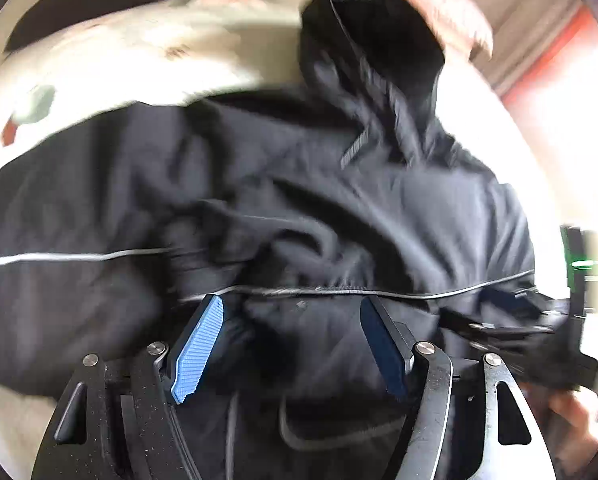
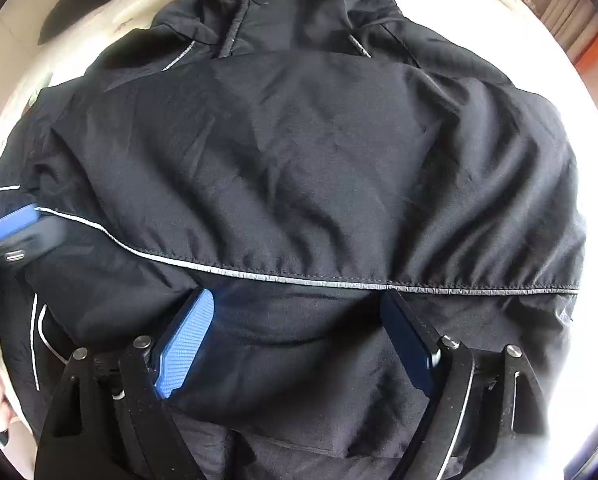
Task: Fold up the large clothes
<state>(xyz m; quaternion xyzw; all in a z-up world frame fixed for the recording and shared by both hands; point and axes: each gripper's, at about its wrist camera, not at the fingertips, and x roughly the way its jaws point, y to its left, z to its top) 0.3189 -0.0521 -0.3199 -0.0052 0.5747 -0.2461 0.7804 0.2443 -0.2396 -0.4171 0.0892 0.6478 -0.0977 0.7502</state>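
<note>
Right wrist view: black nylon jacket [image 2: 299,160] with reflective grey piping spread on pale bedding [image 2: 591,128].
Both grippers low over fabric, right gripper [image 2: 299,316] and left gripper [image 1: 291,320] splayed wide, gripping nothing.

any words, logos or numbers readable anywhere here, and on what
None can be read.
black jacket: only plain reflective piping, no lettering.
Small grey tab near the hood: blurred, cannot tell if it bears text.
Pale patterned bedding: blurred marks, not legible.

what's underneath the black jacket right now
The black jacket lies on a pale, cream-coloured surface that shows around its edges; it looks like bedding. The jacket hides whatever is directly beneath its middle. Both grippers, left and right, are open above it.
</note>
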